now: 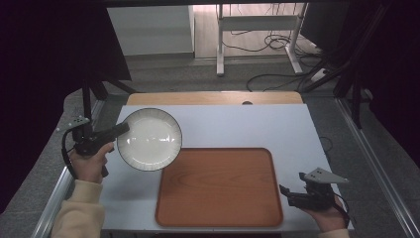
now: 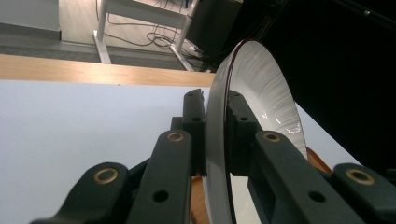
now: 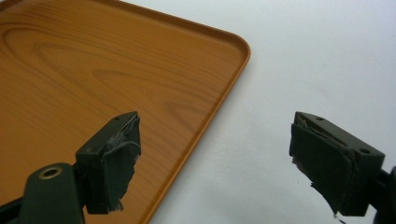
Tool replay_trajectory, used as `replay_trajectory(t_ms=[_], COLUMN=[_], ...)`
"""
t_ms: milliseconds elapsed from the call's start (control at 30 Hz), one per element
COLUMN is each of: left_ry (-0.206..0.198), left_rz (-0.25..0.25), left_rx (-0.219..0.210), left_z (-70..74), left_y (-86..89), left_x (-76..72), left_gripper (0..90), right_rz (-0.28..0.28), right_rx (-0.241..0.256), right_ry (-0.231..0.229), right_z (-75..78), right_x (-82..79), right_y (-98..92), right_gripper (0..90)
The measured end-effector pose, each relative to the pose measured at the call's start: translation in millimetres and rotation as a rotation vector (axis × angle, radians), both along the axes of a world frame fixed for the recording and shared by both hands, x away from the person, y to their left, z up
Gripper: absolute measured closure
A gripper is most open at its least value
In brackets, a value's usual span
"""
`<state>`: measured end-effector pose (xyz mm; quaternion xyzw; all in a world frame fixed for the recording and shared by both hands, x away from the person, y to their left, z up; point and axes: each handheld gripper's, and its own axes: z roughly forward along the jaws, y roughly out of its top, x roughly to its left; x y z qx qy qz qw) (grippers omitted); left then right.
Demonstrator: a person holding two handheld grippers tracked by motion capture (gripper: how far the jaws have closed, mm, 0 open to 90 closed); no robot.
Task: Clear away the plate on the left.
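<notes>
A white plate [image 1: 150, 139] with a dark ribbed rim hangs in the air over the table's left side, its lower right edge overlapping the wooden tray's [image 1: 220, 188] far left corner. My left gripper [image 1: 118, 130] is shut on the plate's left rim. In the left gripper view the plate [image 2: 261, 88] stands edge-on between the two jaws of the left gripper [image 2: 215, 126]. My right gripper [image 1: 286, 194] is open at the tray's near right corner. In the right gripper view its fingers [image 3: 114, 158] straddle the tray's edge [image 3: 219, 100] with nothing between them.
The white table surface [image 1: 237, 124] runs behind and to the right of the tray. A wooden strip [image 1: 213, 97] borders its far edge. Past it lie floor cables [image 1: 277, 44] and a white desk frame [image 1: 220, 39]. Metal rails [image 1: 54, 193] flank the table.
</notes>
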<state>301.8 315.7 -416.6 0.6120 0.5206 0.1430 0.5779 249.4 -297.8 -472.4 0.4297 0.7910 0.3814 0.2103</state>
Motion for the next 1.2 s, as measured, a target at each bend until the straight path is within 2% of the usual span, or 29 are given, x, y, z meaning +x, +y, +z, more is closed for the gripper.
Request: replay_trajectory(t_ms=[1200], left_ry=[0.001], left_rz=[-0.099], left_rx=[-0.012], left_z=[2.1], left_y=[-34.8], left_x=[-1.1], left_gripper=[81.2], right_rz=[0.001], right_rx=[-0.011], right_ry=[0.004], right_z=[-1.1], right_x=[0.3], right_y=[0.6], right_gripper=[16.7])
